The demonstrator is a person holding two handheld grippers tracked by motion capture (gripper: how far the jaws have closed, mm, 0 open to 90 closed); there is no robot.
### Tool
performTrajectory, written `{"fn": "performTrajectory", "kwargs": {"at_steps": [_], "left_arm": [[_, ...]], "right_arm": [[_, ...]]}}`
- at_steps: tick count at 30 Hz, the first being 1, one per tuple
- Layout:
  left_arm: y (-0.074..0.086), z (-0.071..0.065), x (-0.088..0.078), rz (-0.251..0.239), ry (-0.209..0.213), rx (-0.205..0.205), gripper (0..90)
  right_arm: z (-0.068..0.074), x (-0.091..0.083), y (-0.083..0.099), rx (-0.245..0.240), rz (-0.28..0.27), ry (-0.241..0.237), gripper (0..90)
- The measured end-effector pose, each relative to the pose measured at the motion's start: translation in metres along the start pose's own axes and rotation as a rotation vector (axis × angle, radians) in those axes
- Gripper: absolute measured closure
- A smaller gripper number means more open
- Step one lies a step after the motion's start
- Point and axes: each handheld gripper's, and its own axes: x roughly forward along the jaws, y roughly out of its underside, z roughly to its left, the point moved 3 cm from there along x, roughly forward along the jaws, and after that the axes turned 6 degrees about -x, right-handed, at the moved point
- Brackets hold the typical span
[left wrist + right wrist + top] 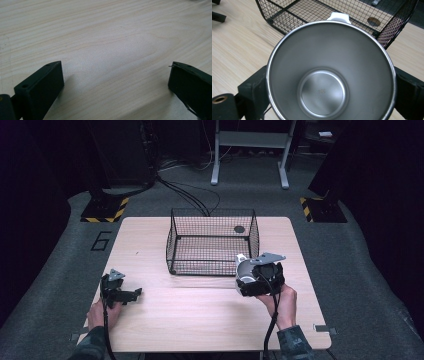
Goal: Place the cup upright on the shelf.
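Steel cup (332, 75) sits btwn the right gripper (329, 87) jaws, one black jaw pressed to its wall at 9 o'clock, other at 3. Cup mouth faces the cam; inside empty, round base visible. White handle (338, 17) at 12. Beyond it, black wire basket (287, 15) on light wood table (234, 47), 12 to 1 o'clock. Round hole (374, 21) in tabletop seen thru mesh.

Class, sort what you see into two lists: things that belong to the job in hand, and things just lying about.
In use: metal cup, held by right gripper; wire basket beside it, likely its destination.

Lying about: left gripper, open on table; white frame behind.
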Motion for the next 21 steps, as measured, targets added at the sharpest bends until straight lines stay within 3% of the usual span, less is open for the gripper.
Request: {"fn": "performTrajectory", "kwargs": {"at_steps": [21], "left_arm": [[0.000, 0.000, 0.000, -0.001, 0.000, -0.001, 0.3]], "right_arm": [[-0.015, -0.001, -0.035, -0.019, -0.026, 0.002, 6.1]]}}
